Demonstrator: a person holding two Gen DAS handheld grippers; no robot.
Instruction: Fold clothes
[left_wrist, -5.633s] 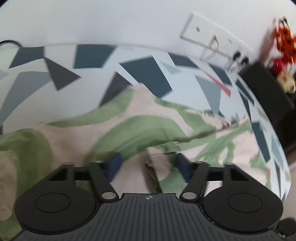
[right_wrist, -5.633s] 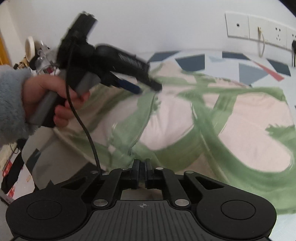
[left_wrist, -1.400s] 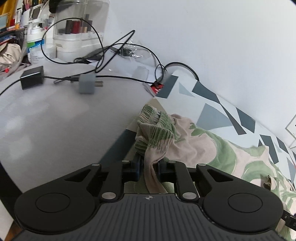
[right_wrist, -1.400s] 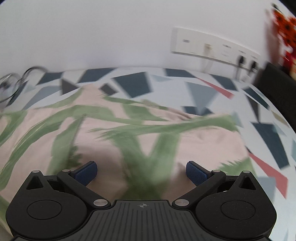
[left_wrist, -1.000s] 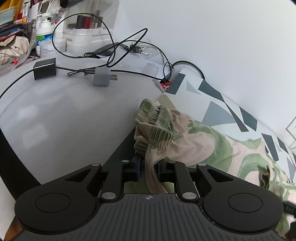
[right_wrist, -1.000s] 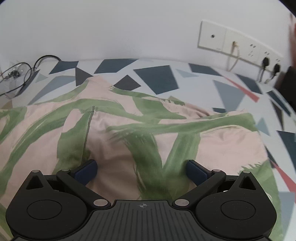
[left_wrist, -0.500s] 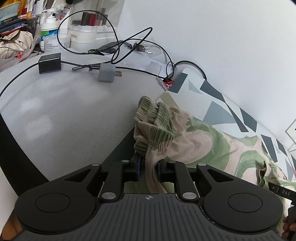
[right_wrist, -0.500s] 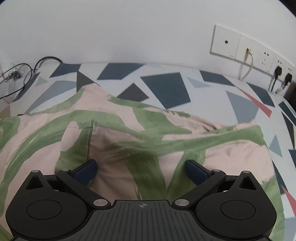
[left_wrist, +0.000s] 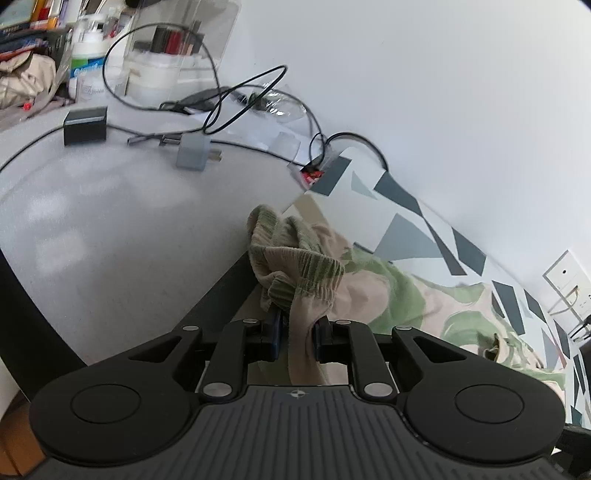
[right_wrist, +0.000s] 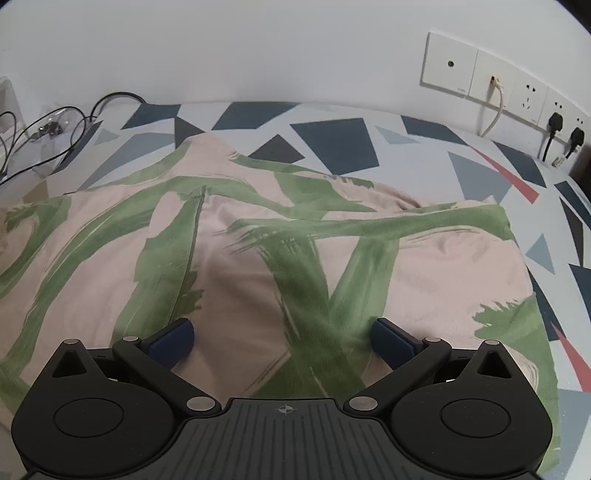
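Since the earlier frames the right gripper has steadied over the garment, its view no longer blurred, while the left gripper keeps its pinch. Left tongs are clamped narrow on the bunched ribbed waistband at centre frame, by the grey desk; right tongs gape wide above the cloth at lower centre. The pink-and-green garment lies spread on the patterned sheet. Judged step: arranging the piece for a fold; next, the right likely needs a grip on an edge.

Both the left gripper and right gripper are ribbed black plastic with blue-padded jaws and silver screws.
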